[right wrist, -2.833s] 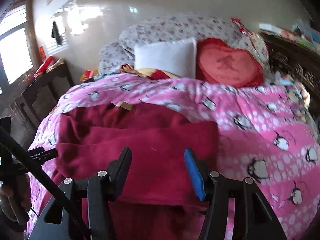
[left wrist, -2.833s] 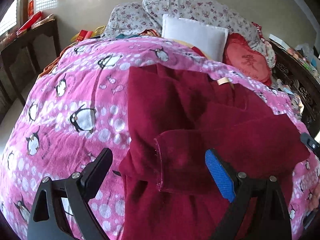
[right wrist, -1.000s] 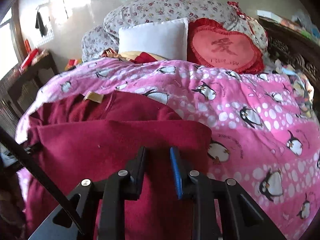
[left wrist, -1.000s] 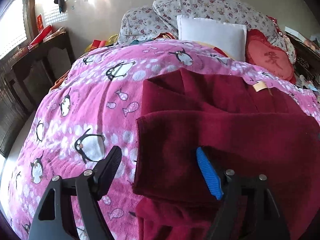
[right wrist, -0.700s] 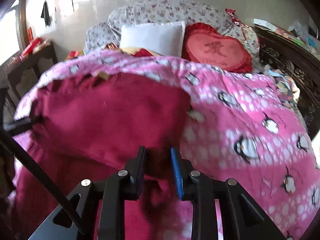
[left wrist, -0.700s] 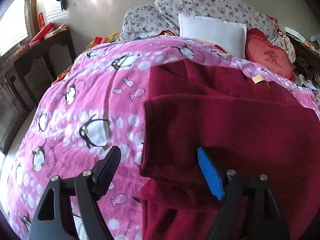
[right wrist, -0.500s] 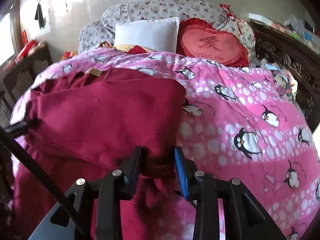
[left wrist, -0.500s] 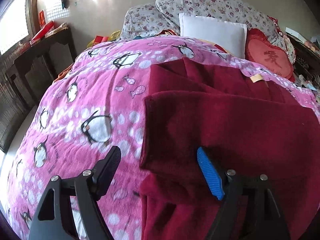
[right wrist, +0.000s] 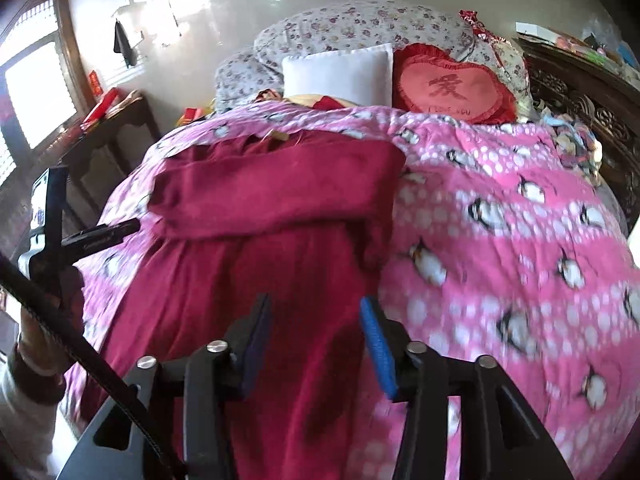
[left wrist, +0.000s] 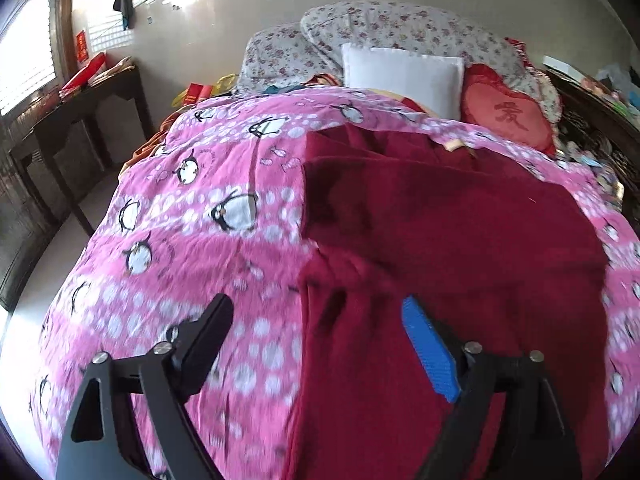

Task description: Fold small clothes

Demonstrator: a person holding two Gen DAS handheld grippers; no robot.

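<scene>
The right tongs (right wrist: 316, 332) are hovering with their jaws parted over the near part of a dark red garment (right wrist: 272, 248), gripping nothing. The garment is lying on a pink penguin-print blanket (right wrist: 500, 216), its far part folded over into a thick band across it. Beyond the garment, a white pillow (right wrist: 340, 74) and a red heart cushion (right wrist: 452, 84) are leaning side by side against floral bedding (right wrist: 360, 26). To the garment's left, the left tongs (right wrist: 100, 234) are reaching toward its edge.
</scene>
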